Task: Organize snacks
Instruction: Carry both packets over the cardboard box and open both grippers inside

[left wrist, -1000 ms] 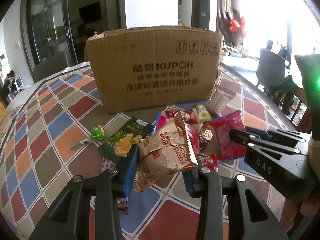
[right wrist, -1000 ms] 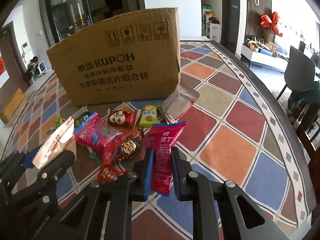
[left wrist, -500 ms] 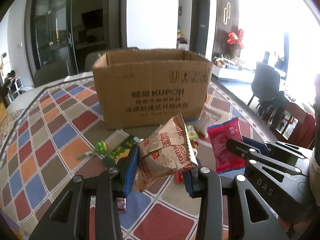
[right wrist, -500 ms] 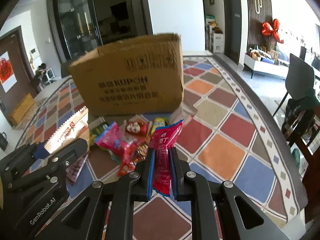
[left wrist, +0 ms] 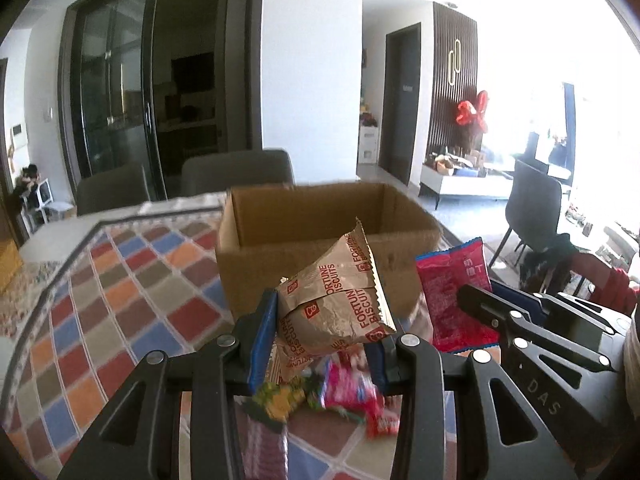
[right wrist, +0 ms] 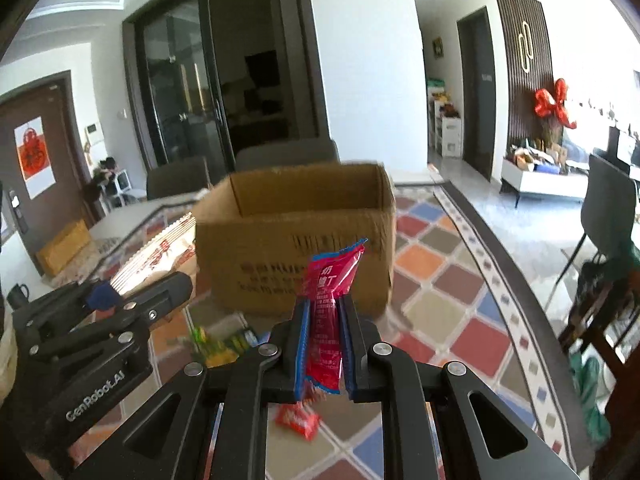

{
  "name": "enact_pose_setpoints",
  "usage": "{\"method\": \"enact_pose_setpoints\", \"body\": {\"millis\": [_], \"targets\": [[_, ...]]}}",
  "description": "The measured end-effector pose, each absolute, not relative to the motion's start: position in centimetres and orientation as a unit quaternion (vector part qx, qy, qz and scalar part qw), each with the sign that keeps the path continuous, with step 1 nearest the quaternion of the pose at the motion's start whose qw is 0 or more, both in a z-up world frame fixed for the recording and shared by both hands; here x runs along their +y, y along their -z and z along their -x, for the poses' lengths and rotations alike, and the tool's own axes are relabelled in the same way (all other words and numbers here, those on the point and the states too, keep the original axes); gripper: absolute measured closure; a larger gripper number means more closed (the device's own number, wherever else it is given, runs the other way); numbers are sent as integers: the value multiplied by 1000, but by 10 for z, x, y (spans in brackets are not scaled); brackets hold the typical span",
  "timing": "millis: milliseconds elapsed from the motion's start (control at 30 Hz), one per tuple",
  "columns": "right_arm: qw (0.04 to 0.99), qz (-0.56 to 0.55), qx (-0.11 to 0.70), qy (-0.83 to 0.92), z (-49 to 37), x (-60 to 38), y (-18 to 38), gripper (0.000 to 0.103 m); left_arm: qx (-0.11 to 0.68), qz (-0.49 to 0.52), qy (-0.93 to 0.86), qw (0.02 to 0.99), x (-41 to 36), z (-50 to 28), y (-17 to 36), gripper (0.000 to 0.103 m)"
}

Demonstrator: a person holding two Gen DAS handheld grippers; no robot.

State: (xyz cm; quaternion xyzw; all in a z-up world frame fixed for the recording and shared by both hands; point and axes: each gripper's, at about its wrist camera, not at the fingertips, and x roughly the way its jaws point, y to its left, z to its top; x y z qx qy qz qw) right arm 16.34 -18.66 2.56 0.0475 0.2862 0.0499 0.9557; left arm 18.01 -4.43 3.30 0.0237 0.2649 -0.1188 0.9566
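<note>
Showing: two hand-held grippers raised over a table, each carrying a snack packet in front of an open box.
Table [left wrist: 120, 304]: covered by a cloth of coloured diamond tiles in red, blue, orange and brown, with a dark border.
Box [left wrist: 320, 240]: brown cardboard, standing on the table with its top open; its inside is visible from above the near wall, and no contents can be made out.
Chairs [left wrist: 236, 172]: grey, at the far side of the table behind the box.
Left gripper [left wrist: 324, 344]: black, with blue pads, clamped on a biscuit packet.
Biscuit packet [left wrist: 336, 304]: brown and crinkled, printed "Fortune Biscuits", tilted, its top corner reaching up in front of the box's near wall.
Right gripper [right wrist: 324, 344]: black, with blue pads, closed tightly on a pink packet.
Pink packet [right wrist: 332, 292]: narrow, standing upright between the pads, its blue-edged top in front of the box's near wall.
Loose snacks [left wrist: 344, 400]: a blurred heap in pink, red, yellow and green lying on the table below both grippers, just in front of the box.
</note>
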Motion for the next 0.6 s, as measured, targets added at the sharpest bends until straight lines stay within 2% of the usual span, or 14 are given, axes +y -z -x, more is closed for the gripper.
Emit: {"method": "enact_pose_setpoints", "body": {"millis": [300,600], "targets": [[968,-29,241,-62,-208,-177,-65,87,271,-15,131,953,-42,-239,-61,63],[970,-12,235,-61,-260,-170,-88,87,315,-9,146,938,-42,-304,-73,63]]}}
